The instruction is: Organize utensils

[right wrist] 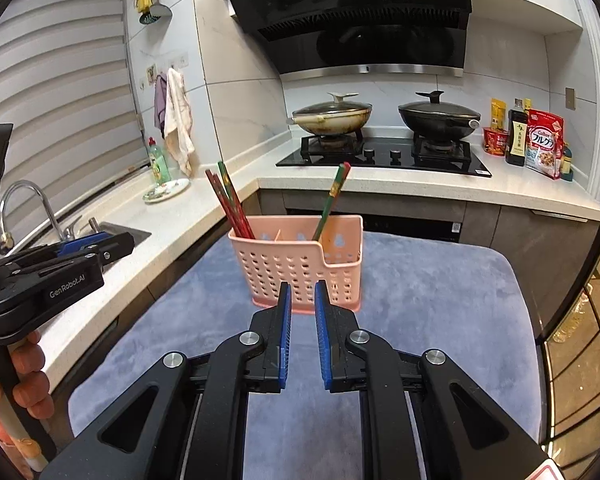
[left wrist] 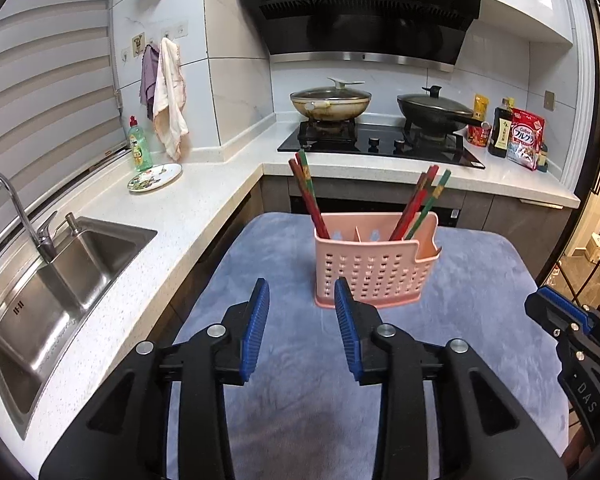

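Kitchen counters wrap around your blue-grey mat [left wrist: 284, 420], and the pink basket [left wrist: 370, 270] stands upright on it, in front of the stove [left wrist: 380, 146]. Chopsticks [left wrist: 310, 196] lean in the basket's left and right compartments. Your left gripper [left wrist: 302, 292] hangs just before the basket with jaws apart and empty. Your right gripper [right wrist: 302, 292] shows a narrow gap, holding nothing.

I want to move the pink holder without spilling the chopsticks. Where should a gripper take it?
Grip the top edge of the pink utensil holder at its front wall, from above, between the two chopstick bundles. That middle rim is bare, upright and thin enough for the jaws; the chopsticks lean outward.
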A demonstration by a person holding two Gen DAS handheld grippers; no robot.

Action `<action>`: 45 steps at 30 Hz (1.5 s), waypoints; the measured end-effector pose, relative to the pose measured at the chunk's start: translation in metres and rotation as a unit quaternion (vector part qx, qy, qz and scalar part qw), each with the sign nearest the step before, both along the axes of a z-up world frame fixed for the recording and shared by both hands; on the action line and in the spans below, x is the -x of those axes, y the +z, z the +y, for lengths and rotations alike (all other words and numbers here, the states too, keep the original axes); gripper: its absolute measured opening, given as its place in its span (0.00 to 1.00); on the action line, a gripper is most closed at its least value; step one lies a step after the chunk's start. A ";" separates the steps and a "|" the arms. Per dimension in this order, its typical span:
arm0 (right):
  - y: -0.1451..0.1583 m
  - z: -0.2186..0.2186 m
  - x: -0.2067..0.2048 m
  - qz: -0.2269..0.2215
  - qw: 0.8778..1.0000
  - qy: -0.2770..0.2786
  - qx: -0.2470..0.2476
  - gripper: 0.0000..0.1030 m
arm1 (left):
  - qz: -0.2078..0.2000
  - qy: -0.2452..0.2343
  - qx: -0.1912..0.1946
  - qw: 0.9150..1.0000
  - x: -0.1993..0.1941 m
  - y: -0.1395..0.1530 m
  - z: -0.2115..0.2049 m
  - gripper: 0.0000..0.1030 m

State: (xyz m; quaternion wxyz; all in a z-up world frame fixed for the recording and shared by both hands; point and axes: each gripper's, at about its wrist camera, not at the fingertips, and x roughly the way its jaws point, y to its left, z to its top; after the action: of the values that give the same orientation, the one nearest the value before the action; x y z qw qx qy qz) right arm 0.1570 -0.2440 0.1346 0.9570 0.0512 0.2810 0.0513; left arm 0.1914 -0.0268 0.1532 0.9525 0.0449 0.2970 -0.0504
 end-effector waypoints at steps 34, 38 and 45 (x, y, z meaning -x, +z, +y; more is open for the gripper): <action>-0.053 -0.001 0.029 0.074 0.997 0.004 -0.014 0.27 | 0.057 -0.003 -0.005 0.998 0.035 -0.055 0.001 0.63; -0.056 -0.001 0.031 0.077 0.997 0.002 -0.017 0.27 | 0.062 -0.004 -0.005 0.998 0.035 -0.058 0.001 0.63; -0.062 -0.002 0.031 0.084 0.996 -0.001 -0.021 0.27 | 0.071 -0.005 -0.006 0.997 0.034 -0.066 0.001 0.63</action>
State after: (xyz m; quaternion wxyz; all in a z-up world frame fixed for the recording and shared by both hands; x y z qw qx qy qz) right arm 0.1259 -0.2458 0.0729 0.9288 0.0757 0.3591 0.0521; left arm 0.1573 -0.0253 0.0876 0.9283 0.0487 0.3643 -0.0562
